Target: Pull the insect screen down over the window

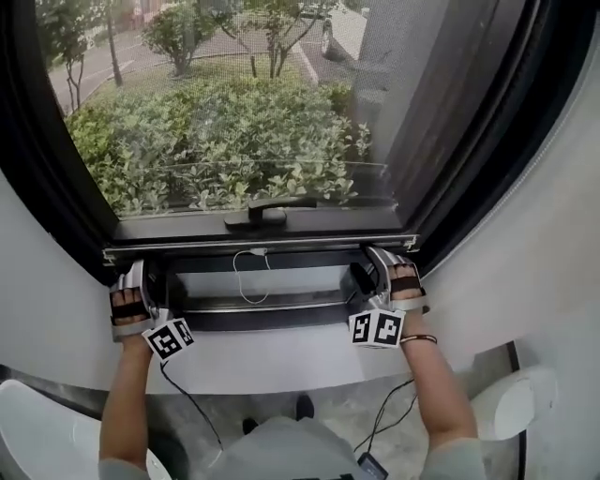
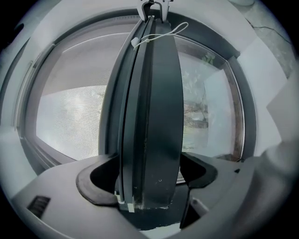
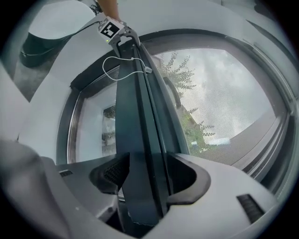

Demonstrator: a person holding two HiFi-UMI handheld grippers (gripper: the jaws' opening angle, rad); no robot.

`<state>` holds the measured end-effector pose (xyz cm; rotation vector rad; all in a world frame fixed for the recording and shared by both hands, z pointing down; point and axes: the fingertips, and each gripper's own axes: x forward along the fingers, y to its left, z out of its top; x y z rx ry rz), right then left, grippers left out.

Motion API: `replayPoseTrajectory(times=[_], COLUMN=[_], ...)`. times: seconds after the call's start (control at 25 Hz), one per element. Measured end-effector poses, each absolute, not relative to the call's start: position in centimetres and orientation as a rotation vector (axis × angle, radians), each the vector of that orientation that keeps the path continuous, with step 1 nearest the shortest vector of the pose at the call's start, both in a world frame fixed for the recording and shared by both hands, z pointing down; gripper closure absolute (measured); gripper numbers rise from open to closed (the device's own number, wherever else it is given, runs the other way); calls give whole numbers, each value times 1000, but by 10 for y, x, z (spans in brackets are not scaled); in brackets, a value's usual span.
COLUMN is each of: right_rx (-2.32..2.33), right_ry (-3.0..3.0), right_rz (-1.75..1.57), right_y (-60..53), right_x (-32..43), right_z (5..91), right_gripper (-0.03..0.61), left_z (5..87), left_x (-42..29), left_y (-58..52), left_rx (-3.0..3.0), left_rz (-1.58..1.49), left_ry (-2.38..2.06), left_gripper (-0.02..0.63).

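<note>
Where discernible, two grippers (image 1: 141, 270) (image 1: 380, 255), one bar (image 2: 154, 116).

1. The left gripper (image 2: 148, 184) has both jaws closed against the sides of a dark pull bar (image 2: 149, 107), which fills the gap between them.
2. The pull bar runs away up the middle of the view. The right gripper (image 2: 154, 10) shows small at its far end.
3. A thin white cord (image 2: 136, 42) loops off the bar near that far end.
4. Left of the bar hangs the fine grey insect screen (image 2: 70, 121).
5. Right of the bar is window glass (image 2: 205, 107) with blurred greenery behind, ringed by a dark window frame (image 2: 245, 116).
</note>
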<state>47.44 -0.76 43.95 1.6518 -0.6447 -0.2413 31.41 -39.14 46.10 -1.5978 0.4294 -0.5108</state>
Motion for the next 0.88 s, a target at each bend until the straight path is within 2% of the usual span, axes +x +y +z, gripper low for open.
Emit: replayPoseTrajectory(times=[0.88], right_rx=[1663], right_ry=[-653], right_rz=[-226], right_y=[-6], right_x=[451], right_z=[424], right_gripper=[322], left_z=[456], left_x=[296], left_y=[-367], left_rx=[-1777], left_rz=[-492], left_ry=[410], left_gripper=[193])
